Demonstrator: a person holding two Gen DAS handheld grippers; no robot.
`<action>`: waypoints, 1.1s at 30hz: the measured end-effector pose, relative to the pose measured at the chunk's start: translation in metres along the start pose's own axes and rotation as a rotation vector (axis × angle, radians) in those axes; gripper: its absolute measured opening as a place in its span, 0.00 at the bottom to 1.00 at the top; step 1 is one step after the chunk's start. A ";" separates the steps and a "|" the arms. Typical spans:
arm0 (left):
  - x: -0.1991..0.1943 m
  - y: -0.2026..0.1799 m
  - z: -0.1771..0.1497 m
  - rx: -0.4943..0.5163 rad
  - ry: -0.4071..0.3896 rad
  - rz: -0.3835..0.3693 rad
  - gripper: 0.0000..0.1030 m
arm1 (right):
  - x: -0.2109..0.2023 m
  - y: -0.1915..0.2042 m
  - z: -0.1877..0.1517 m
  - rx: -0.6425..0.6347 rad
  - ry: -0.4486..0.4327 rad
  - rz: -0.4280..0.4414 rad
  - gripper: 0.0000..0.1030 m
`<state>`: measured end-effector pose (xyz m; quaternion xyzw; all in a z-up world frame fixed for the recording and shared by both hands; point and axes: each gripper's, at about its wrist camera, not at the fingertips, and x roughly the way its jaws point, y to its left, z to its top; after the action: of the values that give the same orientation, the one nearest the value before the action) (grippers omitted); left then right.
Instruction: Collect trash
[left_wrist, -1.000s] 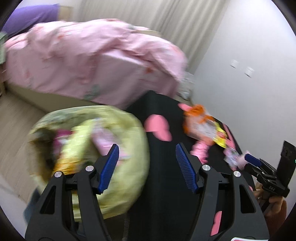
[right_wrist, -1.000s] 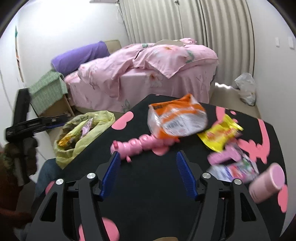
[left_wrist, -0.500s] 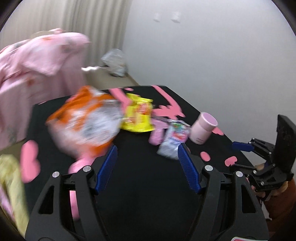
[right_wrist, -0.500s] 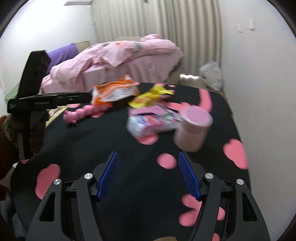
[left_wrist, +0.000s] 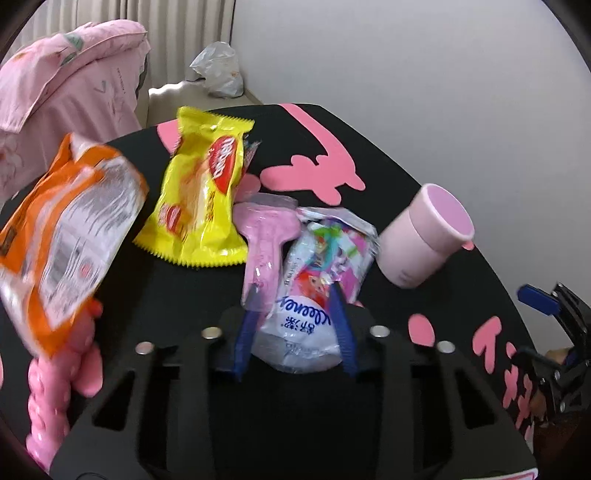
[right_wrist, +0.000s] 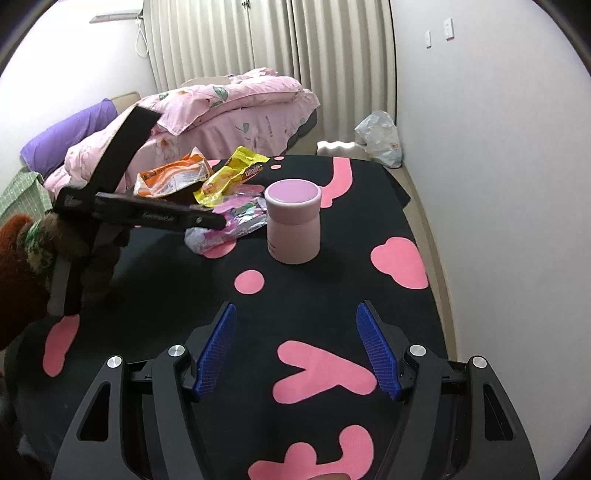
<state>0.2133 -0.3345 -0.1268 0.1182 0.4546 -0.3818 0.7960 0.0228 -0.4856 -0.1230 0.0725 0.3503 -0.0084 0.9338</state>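
My left gripper (left_wrist: 293, 295) is closed around a Kleenex tissue packet (left_wrist: 314, 291) with a cartoon print on the black table (left_wrist: 369, 155). Its blue pads press both sides of the packet. A pink wrapped item (left_wrist: 264, 240), a yellow snack bag (left_wrist: 203, 195) and an orange snack bag (left_wrist: 62, 240) lie beside it. A pink cup (left_wrist: 424, 236) stands to the right. In the right wrist view my right gripper (right_wrist: 296, 343) is open and empty above the table, short of the pink cup (right_wrist: 293, 221). The left gripper (right_wrist: 218, 221) reaches in there from the left onto the tissue packet (right_wrist: 229, 225).
A pink twisted toy (left_wrist: 55, 402) lies at the table's left edge. A bed with pink bedding (right_wrist: 229, 107) stands beyond the table. A white plastic bag (right_wrist: 378, 136) sits on the floor by the wall. The table cloth has pink patches (right_wrist: 317, 373).
My left gripper swung from the yellow-green trash bag across to the table, moved in and shut on the tissue packet. My right gripper turned right toward the pink cup and stayed open.
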 end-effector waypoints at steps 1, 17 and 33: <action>-0.003 0.002 -0.003 -0.010 0.003 0.005 0.22 | 0.001 0.001 0.000 0.009 0.000 0.015 0.62; -0.083 0.023 -0.108 -0.091 0.025 0.021 0.18 | 0.046 0.085 0.056 -0.102 0.005 0.097 0.62; -0.129 0.051 -0.134 -0.179 -0.077 -0.036 0.35 | 0.172 0.122 0.108 -0.091 0.173 0.019 0.50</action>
<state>0.1272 -0.1641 -0.1049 0.0235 0.4581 -0.3581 0.8132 0.2316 -0.3738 -0.1393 0.0335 0.4288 0.0226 0.9025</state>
